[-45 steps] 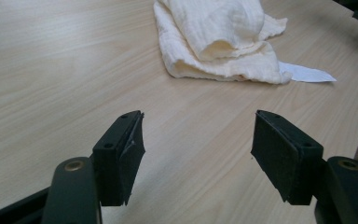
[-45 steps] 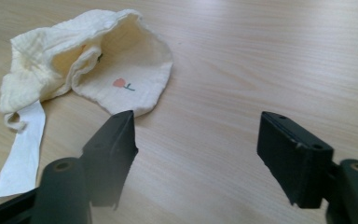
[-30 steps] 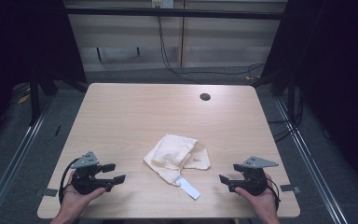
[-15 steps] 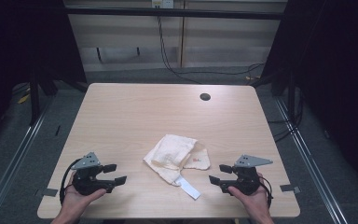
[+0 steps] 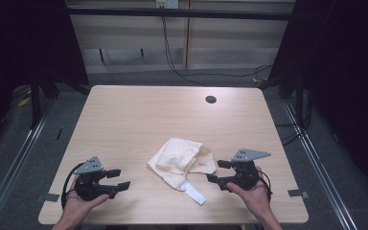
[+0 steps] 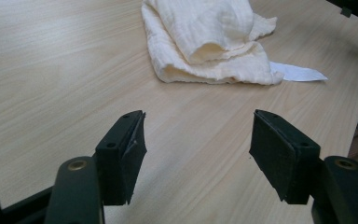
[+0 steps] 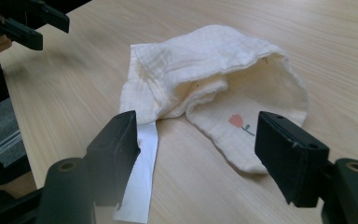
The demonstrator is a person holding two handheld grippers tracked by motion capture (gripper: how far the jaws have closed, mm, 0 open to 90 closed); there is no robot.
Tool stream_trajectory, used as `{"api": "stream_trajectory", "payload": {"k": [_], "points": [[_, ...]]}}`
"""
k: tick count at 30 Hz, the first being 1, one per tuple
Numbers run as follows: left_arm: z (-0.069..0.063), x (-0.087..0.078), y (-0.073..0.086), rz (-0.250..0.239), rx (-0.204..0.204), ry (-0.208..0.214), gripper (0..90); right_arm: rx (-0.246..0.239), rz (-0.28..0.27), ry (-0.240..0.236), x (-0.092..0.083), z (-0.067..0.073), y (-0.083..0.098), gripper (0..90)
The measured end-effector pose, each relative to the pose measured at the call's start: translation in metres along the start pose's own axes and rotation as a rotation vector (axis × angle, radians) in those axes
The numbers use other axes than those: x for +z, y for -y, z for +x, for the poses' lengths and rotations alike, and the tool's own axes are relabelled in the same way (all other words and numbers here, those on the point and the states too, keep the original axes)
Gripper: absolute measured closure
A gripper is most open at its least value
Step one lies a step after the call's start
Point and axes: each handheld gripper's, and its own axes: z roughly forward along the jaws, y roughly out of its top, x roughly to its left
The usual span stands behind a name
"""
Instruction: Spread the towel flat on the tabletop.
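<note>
A crumpled cream cloth (image 5: 179, 160) lies near the table's front middle, with a white label strip (image 5: 193, 191) sticking out toward the front. A small red flower print (image 7: 237, 121) marks its edge. My right gripper (image 5: 214, 171) stands open just right of the cloth, jaws pointing at it, nothing between them. In the right gripper view the cloth (image 7: 214, 79) is close ahead and the label (image 7: 140, 177) lies by the left jaw. My left gripper (image 5: 117, 179) is open at the front left, well apart from the cloth (image 6: 209, 42).
The light wooden table (image 5: 139, 120) has a dark round cable hole (image 5: 211, 99) at the back right. Dark metal frame rails (image 5: 14, 158) run along both sides, and cables hang behind the far edge.
My right gripper has moved left, closer to the cloth's right edge. The left gripper and the cloth have stayed where they were.
</note>
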Motion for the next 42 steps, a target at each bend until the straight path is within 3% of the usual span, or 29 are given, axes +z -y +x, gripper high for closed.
{"api": "stream_trajectory", "payload": {"k": [4,6,13,32,37,42], "points": [[0.001,0.002,0.0,0.003,-0.011,-0.001,35.6,-0.024,0.015,-0.015,0.006,-0.003,-0.009,29.3],[0.002,0.003,-0.001,0.01,-0.004,-0.009,35.6,-0.03,0.026,0.008,0.01,-0.006,-0.014,29.2],[0.003,-0.002,0.0,-0.005,0.0,-0.021,35.6,-0.039,0.037,0.003,0.021,-0.013,-0.028,29.9],[0.002,-0.001,0.001,-0.005,0.006,-0.013,36.1,-0.063,0.067,-0.007,0.05,-0.032,-0.058,26.9],[0.002,0.0,0.0,0.0,-0.002,-0.019,35.5,-0.041,0.072,0.002,0.067,-0.047,-0.062,25.1],[0.003,-0.001,0.001,0.0,0.001,-0.021,35.5,-0.041,0.098,-0.018,0.084,-0.05,-0.066,24.3]]}}
